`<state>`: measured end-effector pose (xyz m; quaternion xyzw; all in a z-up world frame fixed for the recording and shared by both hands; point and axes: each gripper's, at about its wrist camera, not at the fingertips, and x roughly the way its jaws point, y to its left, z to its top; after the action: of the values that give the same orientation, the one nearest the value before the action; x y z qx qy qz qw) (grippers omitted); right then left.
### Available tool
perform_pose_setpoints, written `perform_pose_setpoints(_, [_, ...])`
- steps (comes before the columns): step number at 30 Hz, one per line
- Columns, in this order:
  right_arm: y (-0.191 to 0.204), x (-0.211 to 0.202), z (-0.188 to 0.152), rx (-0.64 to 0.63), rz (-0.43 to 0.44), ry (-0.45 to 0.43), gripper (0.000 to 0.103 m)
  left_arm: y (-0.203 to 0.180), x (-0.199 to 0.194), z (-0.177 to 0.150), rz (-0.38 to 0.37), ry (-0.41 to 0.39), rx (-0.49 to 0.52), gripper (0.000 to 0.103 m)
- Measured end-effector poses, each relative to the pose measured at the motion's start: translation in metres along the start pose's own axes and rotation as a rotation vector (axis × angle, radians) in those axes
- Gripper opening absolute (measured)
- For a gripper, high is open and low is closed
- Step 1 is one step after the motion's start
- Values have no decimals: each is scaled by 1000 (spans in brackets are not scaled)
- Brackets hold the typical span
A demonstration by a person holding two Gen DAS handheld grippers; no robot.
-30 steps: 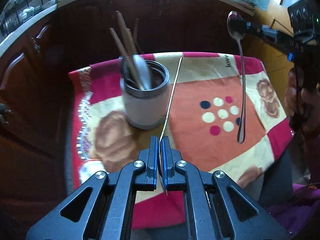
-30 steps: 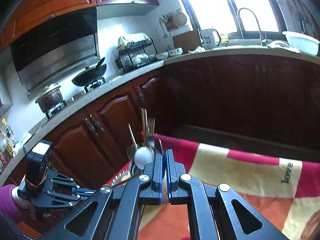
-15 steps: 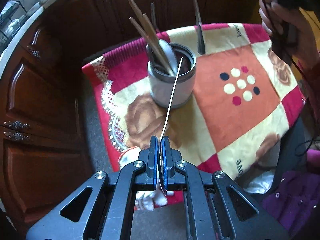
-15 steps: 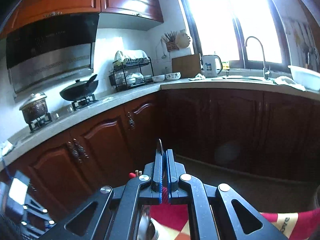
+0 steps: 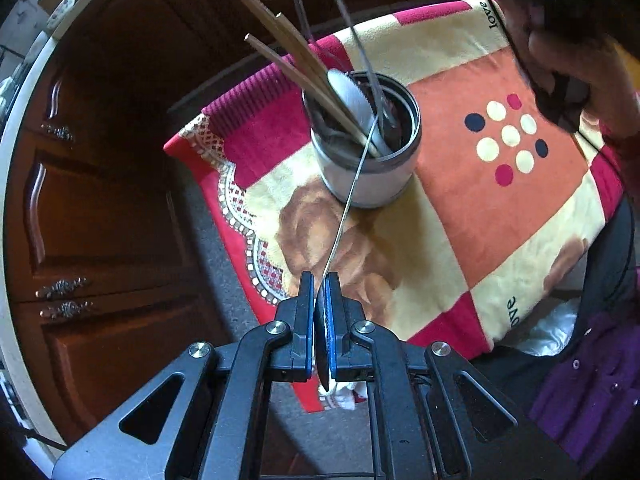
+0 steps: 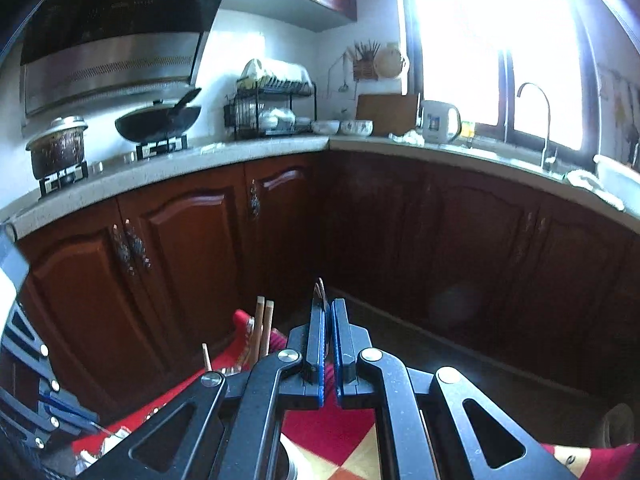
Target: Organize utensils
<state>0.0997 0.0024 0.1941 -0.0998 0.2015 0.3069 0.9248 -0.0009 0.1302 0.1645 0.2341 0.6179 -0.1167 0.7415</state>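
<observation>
Both claws are clenched on spoons: the left claw [image 5: 320,312] aims its spoon [image 5: 352,184] handle-first at the holder [image 5: 366,176]; the right claw [image 6: 329,344] hovers above.

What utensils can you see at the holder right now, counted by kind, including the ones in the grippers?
Wooden chopsticks in the holder: 3
Dark thin stick: 1
White spoon: 1
Metal utensils, one in the left gripper and one in the right gripper: 2
Total: 7
</observation>
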Motion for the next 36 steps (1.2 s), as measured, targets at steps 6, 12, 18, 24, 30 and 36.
perform_pose_setpoints(6, [-9,13,-22,74,88,127,3,8,-3,18,-18,-30,-46,6])
perform_pose_setpoints(12, [-21,3,-39,126,120,167,5,10,1,27,-37,-53,-89,7])
perform_pose_setpoints(18, [-13,-20,-39,129,239,119,6,-2,1,22,-36,-51,-56,7])
perform_pose_setpoints(24, [5,-18,-46,112,239,123,5,-1,4,21,-50,-62,-82,7])
perform_pose_setpoints(30, [-4,-22,-49,164,286,159,6,1,6,4,-130,-114,-141,7])
perform_pose_setpoints(36, [18,-32,-82,158,505,272,7,18,16,-22,-184,-180,-285,8])
